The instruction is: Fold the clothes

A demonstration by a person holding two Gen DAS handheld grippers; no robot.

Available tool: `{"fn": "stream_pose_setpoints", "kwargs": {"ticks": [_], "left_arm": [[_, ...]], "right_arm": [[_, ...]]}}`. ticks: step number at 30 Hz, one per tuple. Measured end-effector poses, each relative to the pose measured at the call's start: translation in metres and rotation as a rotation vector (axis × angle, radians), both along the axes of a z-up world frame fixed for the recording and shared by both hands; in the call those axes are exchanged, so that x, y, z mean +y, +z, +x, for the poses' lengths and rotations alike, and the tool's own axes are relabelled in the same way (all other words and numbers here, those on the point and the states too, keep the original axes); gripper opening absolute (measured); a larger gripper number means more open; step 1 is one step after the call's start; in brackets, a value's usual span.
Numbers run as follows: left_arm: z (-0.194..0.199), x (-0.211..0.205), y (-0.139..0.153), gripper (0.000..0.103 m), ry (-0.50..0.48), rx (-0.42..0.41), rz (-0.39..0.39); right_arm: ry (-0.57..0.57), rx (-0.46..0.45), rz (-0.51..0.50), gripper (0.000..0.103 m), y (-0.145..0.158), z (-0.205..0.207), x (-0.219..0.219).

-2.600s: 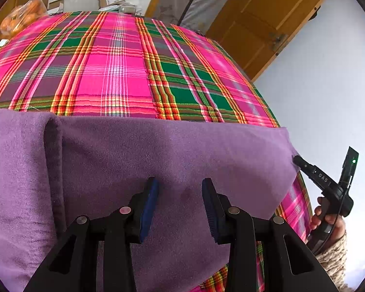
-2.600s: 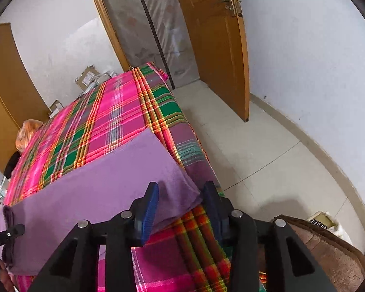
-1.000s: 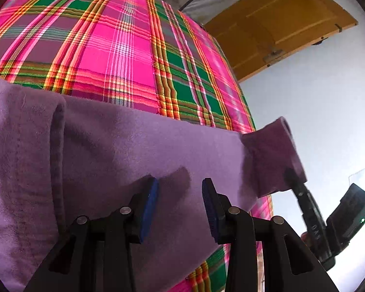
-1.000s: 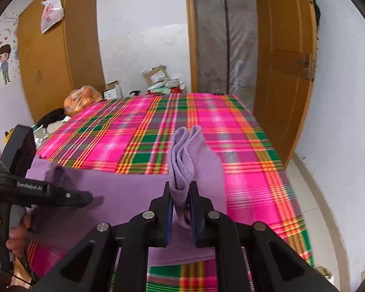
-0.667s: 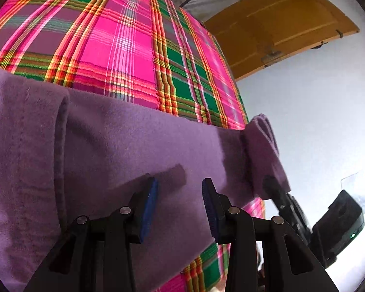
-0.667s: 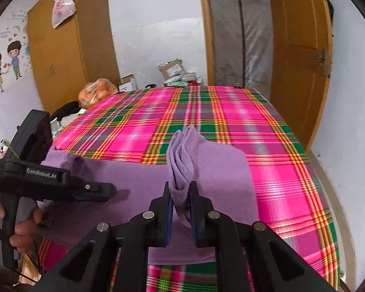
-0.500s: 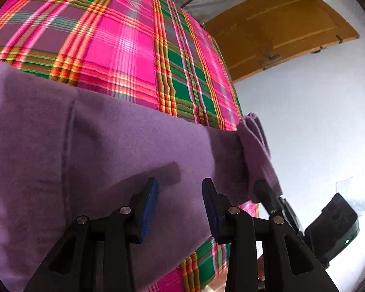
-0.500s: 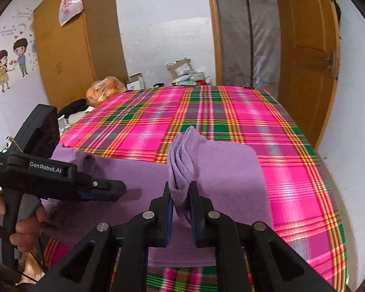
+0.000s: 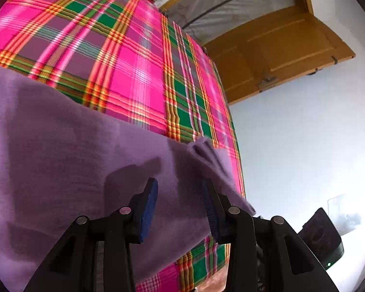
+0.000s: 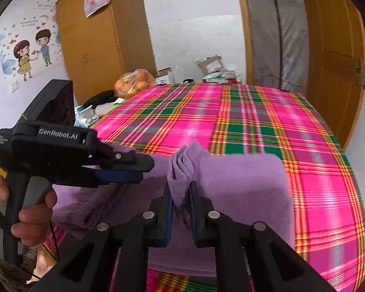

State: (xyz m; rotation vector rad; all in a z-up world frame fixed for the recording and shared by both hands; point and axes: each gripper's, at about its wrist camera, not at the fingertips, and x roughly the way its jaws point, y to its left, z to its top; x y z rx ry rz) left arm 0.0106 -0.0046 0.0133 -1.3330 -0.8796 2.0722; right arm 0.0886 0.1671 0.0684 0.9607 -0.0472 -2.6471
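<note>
Fold mid-way: right gripper (image 10: 181, 200) is clamped on a bunched end of the purple garment (image 10: 241, 194), lifted off the plaid bed (image 10: 255, 126) with that end doubling back over the rest lying flat along the bed's near edge. Left gripper (image 9: 180, 205) hovers over the garment, jaws apart, holding nothing. Left end looks already layered, though the view there is blocked; beyond the garment the bed is bare plaid, near edge drops off close by.

Two grippers are showing: the left gripper (image 9: 180, 204) and the right gripper (image 10: 181, 200). One purple cloth (image 10: 243, 185) is lying on one plaid bedspread (image 10: 255, 121). One orange bag (image 10: 135, 82) is sitting far left, and one wooden door (image 10: 333, 56) is standing far right.
</note>
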Motion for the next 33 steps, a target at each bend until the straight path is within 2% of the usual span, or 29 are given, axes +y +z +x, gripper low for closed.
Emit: {"fn": "stream_pose_setpoints", "kwargs": {"ticks": [13, 23, 26, 33], "left_arm": [[0.0, -0.026, -0.003, 0.039, 0.055, -0.01, 0.014], [-0.001, -0.024, -0.006, 0.039, 0.076, -0.019, 0.009], [-0.001, -0.022, -0.002, 0.039, 0.079, -0.001, -0.004], [-0.003, -0.007, 0.009, 0.039, 0.066, 0.054, -0.049]], "right_arm": [[0.036, -0.044, -0.021, 0.012, -0.02, 0.0, -0.022], [0.051, -0.119, -0.002, 0.016, -0.047, -0.001, -0.028], [0.088, -0.127, -0.04, 0.023, -0.045, 0.004, -0.026], [0.148, -0.151, -0.158, 0.024, -0.038, 0.014, -0.001]]}}
